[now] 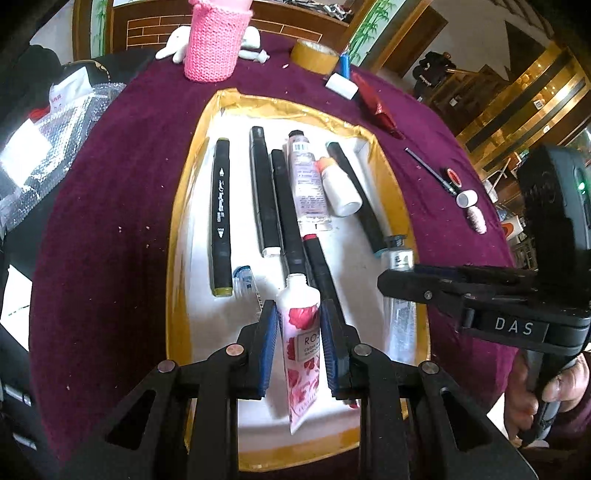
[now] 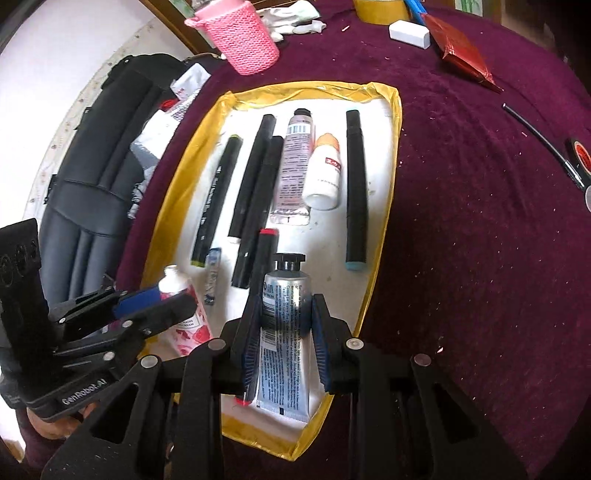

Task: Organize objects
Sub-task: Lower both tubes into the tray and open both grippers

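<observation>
A white tray with a gold rim point(image 1: 192, 155) point(image 2: 391, 155) lies on the maroon cloth. It holds several black markers point(image 1: 221, 214) point(image 2: 356, 188), a clear tube point(image 1: 308, 181) and a small white bottle point(image 1: 341, 188) point(image 2: 325, 170). My left gripper point(image 1: 298, 321) is shut on a white rose-print cream tube point(image 1: 301, 354), which also shows in the right wrist view point(image 2: 192, 325), at the tray's near end. My right gripper point(image 2: 283, 317) is shut on a silver tube with a black cap point(image 2: 282, 332), which the left wrist view shows at the tray's right rim point(image 1: 400, 321).
A pink knitted cup point(image 1: 214, 40) point(image 2: 243, 33) stands beyond the tray. A tape roll point(image 1: 314, 55), a white eraser point(image 1: 341, 85) point(image 2: 410, 33) and a red foil packet point(image 1: 376, 107) point(image 2: 465, 55) lie at the back right. A black bag point(image 2: 92, 184) lies left of the tray.
</observation>
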Motion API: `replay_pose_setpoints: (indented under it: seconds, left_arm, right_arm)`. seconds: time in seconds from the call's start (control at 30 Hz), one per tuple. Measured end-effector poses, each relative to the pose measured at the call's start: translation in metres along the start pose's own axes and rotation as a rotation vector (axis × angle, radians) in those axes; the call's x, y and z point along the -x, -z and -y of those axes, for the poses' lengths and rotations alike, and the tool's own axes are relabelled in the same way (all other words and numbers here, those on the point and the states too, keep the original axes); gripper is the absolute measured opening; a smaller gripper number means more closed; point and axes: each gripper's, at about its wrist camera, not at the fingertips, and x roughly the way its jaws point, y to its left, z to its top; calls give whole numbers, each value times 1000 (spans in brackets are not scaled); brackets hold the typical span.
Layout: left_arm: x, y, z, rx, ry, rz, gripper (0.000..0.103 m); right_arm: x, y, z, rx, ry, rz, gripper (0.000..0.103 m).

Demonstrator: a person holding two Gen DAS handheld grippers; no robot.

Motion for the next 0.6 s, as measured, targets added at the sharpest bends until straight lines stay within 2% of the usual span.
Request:
replay_pose_setpoints:
  seconds: [0.27,0.3,0.37,0.53,0.6]
  left_arm:
    - [-13,6,11,-27,-79,-25,22]
    - [-12,6,11,-25,-82,-23,25]
    - [-7,6,12,-22,-92,-10,43]
    - [4,3,11,3,-95,7,52]
    - [6,2,10,18,-98,7,52]
  right_arm:
    - [-13,-5,4,-14,44,-27,25]
    - [-14,-5,5,-16,46,-32,25]
    - [-16,-6,6,-27,46,-41,25]
    - [-17,-6,7,-27,50,-51,25]
    - [-15,-7,6,-25,51,-47,25]
